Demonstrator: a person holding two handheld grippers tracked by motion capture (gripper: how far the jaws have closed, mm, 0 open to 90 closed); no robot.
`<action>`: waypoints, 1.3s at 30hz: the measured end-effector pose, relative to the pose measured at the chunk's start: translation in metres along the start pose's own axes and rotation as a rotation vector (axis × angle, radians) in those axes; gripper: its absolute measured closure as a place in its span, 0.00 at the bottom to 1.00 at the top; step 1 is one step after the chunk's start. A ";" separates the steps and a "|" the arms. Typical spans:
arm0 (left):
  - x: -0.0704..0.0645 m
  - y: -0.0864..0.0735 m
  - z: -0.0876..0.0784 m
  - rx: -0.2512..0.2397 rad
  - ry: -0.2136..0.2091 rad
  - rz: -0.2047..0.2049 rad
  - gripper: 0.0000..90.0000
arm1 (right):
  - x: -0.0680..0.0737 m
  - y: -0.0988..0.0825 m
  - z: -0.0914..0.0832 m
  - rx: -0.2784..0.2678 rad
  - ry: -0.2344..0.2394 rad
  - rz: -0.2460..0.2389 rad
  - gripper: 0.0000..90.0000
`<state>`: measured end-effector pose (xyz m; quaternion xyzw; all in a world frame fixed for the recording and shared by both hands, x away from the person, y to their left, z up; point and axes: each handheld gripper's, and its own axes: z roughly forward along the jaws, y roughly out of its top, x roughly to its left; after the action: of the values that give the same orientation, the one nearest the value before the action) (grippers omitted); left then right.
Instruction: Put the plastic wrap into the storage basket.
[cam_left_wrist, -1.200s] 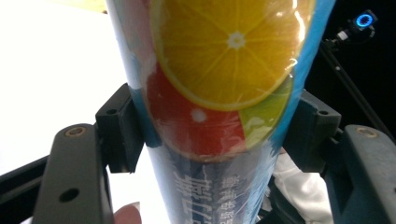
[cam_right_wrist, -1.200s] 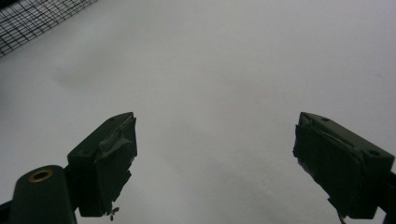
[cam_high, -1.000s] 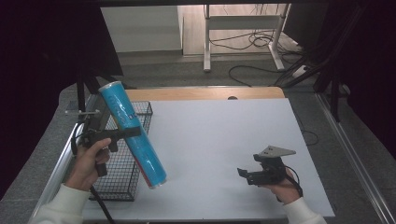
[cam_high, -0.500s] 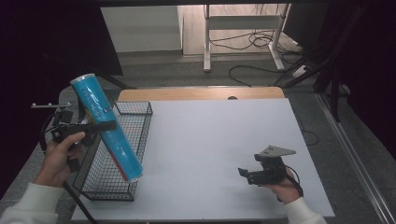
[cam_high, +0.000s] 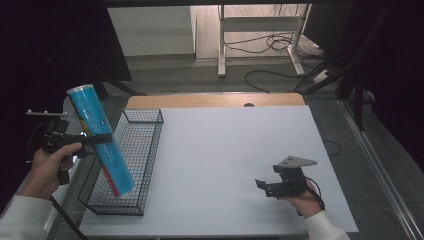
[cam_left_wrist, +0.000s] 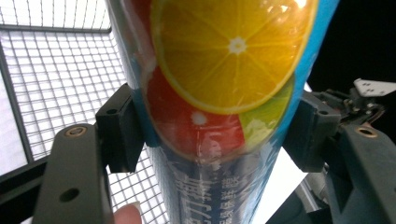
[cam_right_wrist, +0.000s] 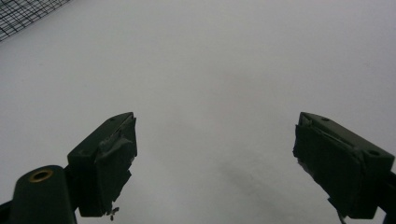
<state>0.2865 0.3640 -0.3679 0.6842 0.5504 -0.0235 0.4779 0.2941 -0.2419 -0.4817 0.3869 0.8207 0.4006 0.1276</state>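
Two-handed but working one-sidedly: clamping the blue tube (cam_high: 100, 139) mid-length in the left gripper (cam_high: 92, 140), tilting it at nine o'clock above the wire basket (cam_high: 131, 165) for clearance, parking the right gripper (cam_high: 263, 186) wide-open, empty, at four o'clock.

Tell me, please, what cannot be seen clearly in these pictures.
- Tube: in the left gripper view its ends are cut off by the frame edges, and the small print is blurred.
- Tube's lower end, high view: whether it touches the basket floor cannot be told.
- Left gripper, high view: its far pad is hidden behind the tube.
- Right gripper: in the high view its jaws are too small to judge.
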 end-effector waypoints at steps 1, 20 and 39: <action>0.003 -0.001 0.004 0.017 0.009 0.000 0.36 | 0.000 0.000 0.000 0.001 0.001 0.003 0.15; 0.021 -0.012 0.052 0.183 0.090 0.005 0.36 | -0.003 -0.001 0.001 0.010 -0.004 0.005 0.15; 0.040 -0.002 0.120 0.217 0.206 -0.122 0.35 | -0.004 -0.001 0.000 0.008 -0.014 0.019 0.15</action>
<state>0.3599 0.3116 -0.4565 0.6959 0.6313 -0.0412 0.3399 0.2965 -0.2453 -0.4831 0.3977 0.8178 0.3958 0.1278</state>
